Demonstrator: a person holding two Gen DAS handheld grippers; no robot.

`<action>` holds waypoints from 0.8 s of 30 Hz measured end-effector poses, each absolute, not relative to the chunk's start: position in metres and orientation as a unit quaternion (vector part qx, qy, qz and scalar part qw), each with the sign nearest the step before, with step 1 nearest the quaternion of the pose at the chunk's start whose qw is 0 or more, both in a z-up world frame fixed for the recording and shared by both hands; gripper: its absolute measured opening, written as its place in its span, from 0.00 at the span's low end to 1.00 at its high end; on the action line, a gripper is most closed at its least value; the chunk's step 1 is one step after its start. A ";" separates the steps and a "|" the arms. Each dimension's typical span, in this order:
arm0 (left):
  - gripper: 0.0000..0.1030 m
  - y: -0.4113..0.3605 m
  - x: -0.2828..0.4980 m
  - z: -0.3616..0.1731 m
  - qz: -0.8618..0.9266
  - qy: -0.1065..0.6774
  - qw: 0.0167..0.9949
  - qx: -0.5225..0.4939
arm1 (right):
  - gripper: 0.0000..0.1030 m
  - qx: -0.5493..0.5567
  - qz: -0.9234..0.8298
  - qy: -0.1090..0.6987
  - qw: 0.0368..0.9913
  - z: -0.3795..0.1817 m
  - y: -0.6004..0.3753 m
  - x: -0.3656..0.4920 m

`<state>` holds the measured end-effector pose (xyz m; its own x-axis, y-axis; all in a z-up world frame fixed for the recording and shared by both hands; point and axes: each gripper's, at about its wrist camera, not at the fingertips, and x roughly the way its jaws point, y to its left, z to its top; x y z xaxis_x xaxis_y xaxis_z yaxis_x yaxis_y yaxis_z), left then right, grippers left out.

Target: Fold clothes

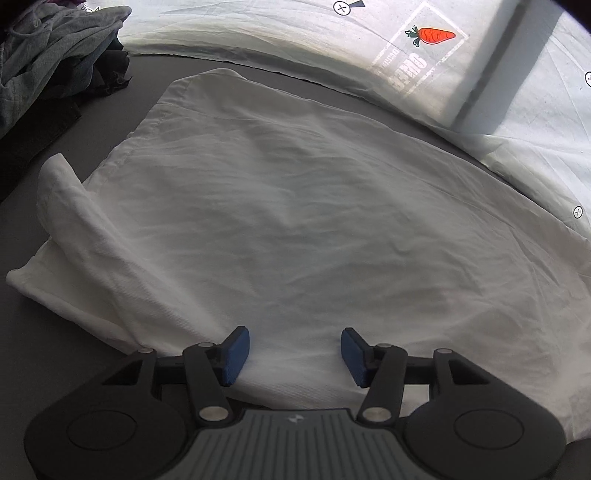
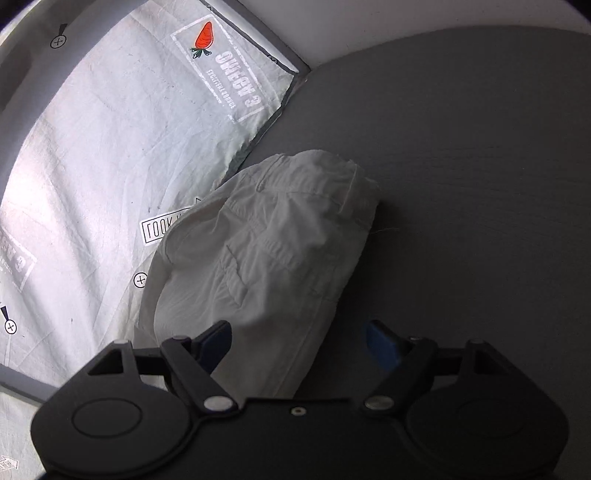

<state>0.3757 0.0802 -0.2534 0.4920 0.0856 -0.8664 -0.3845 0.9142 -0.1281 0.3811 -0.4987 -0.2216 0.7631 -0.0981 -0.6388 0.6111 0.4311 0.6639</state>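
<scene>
A white pair of trousers [image 1: 288, 206] lies spread over the grey surface [image 1: 22, 325], with a rolled fold at its left edge. My left gripper [image 1: 294, 352] hovers over its near edge, blue pads apart, nothing between them. In the right wrist view the waistband end of the white trousers [image 2: 273, 236] shows belt loops and a pocket, bunched and raised. My right gripper [image 2: 297, 341] stands open just above that cloth; the left pad is over the fabric, the right pad over bare grey surface [image 2: 461, 184]. Neither pad presses on the cloth.
A pale printed cloth with a carrot logo [image 1: 430, 36] lies beyond the trousers, and the same carrot print [image 2: 204, 37] shows in the right wrist view. A heap of grey and dark clothes [image 1: 48, 55] sits at the far left.
</scene>
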 end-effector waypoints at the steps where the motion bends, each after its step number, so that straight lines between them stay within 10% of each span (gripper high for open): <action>1: 0.58 0.077 0.374 -0.254 0.137 0.486 0.851 -0.142 | 0.79 0.499 -0.221 0.256 0.798 -0.228 -0.506 0.387; 3: 0.60 0.074 0.369 -0.255 0.141 0.480 0.854 -0.141 | 0.79 0.525 -0.215 0.234 0.790 -0.237 -0.521 0.399; 5: 0.60 0.075 0.367 -0.256 0.151 0.472 0.855 -0.152 | 0.50 0.546 -0.206 0.216 0.783 -0.241 -0.534 0.411; 6: 0.61 0.076 0.367 -0.256 0.157 0.469 0.854 -0.160 | 0.17 0.548 -0.199 0.214 0.784 -0.238 -0.541 0.418; 9: 0.61 0.077 0.371 -0.256 0.177 0.467 0.848 -0.177 | 0.09 0.523 -0.180 0.184 0.813 -0.211 -0.564 0.432; 17: 0.72 0.070 0.365 -0.259 0.176 0.459 0.857 -0.155 | 0.10 0.384 -0.214 0.282 0.852 -0.224 -0.579 0.471; 24: 0.74 0.076 0.358 -0.250 0.161 0.462 0.857 -0.163 | 0.54 0.278 -0.194 0.295 0.893 -0.201 -0.542 0.433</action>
